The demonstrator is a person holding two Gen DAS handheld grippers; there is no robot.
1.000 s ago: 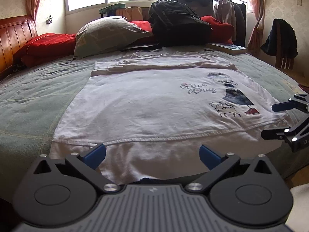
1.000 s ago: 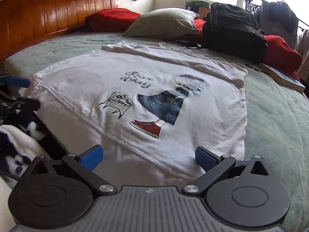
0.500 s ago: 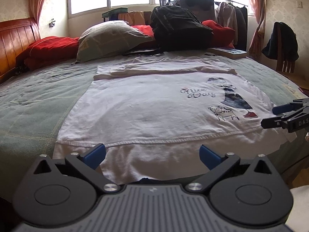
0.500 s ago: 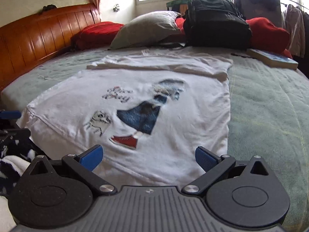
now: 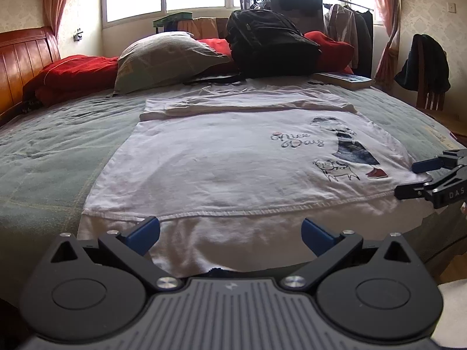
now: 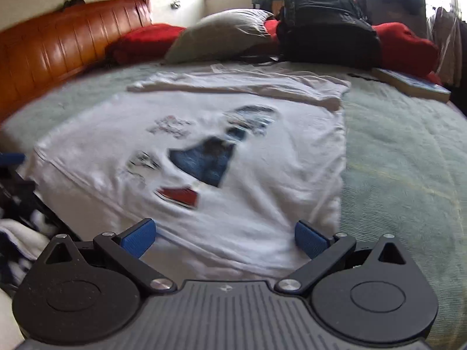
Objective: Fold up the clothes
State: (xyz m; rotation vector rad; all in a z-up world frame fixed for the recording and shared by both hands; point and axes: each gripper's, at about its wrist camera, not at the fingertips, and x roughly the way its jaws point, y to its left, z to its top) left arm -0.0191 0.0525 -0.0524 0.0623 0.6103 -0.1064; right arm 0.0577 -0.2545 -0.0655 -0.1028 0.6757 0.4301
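- The white T-shirt [image 5: 221, 163] lies spread flat, print side up, on the green bedspread [image 5: 52, 157], its hem at the near edge of the bed and partly hanging over it
- At the far end the sleeve and shoulder part [image 5: 248, 103] lies folded over in a flat band across the shirt's width, so it is partly folded as it lies
- The left gripper [image 5: 230, 230] hovers just above the near hem, its blue fingers spread wide, pinching nothing
- The right gripper [image 6: 223, 233] sits over the near right part of the hem, also spread wide and empty; its view is blurred
- The shirt looks like thin, light, limp knit: it will sag and crease, and two layers may slide apart
- Best holds are probably the stitched hem [image 5: 233, 211] near each side, pinching through both layers, one gripper per corner
- Pillow [image 5: 166, 55], black backpack [image 5: 271, 43] and book [image 5: 344, 79] lie well beyond it
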